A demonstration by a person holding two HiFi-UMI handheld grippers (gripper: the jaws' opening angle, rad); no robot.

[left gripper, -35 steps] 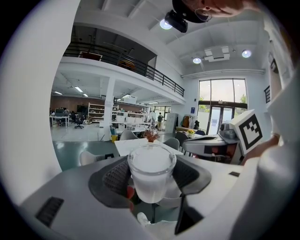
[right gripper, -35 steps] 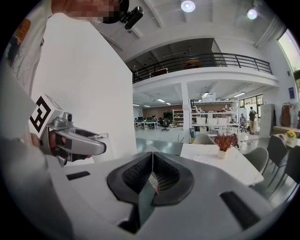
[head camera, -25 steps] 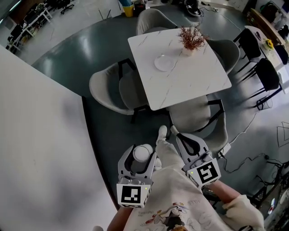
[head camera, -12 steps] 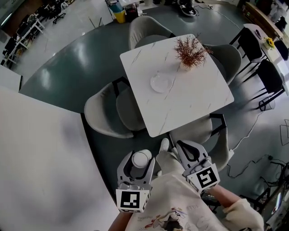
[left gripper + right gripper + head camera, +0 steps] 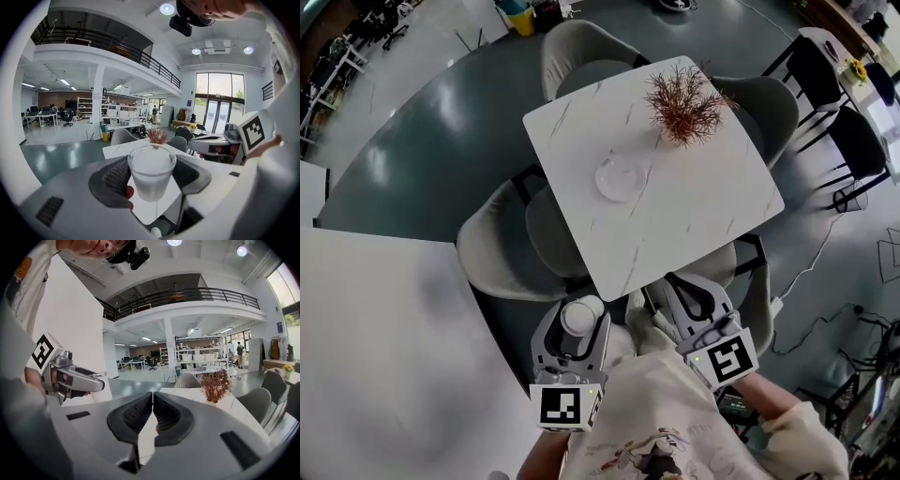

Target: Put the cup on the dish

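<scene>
The cup (image 5: pixel 151 164), a frosted, translucent tumbler, stands upright between the jaws of the left gripper (image 5: pixel 577 330), whose ribbed pads (image 5: pixel 117 176) press on its two sides. It is held in the air just before the person's body, well apart from the dish (image 5: pixel 620 178). The dish lies on the white marble-patterned table (image 5: pixel 712 192), near a dried reddish plant (image 5: pixel 682 98). The left gripper is kept low by the torso and points toward the table's near corner. The right gripper (image 5: pixel 153 404) is just beside it and points the same way, its jaws pressed together with nothing between them. Grey chairs (image 5: pixel 497 253) stand round the table.
</scene>
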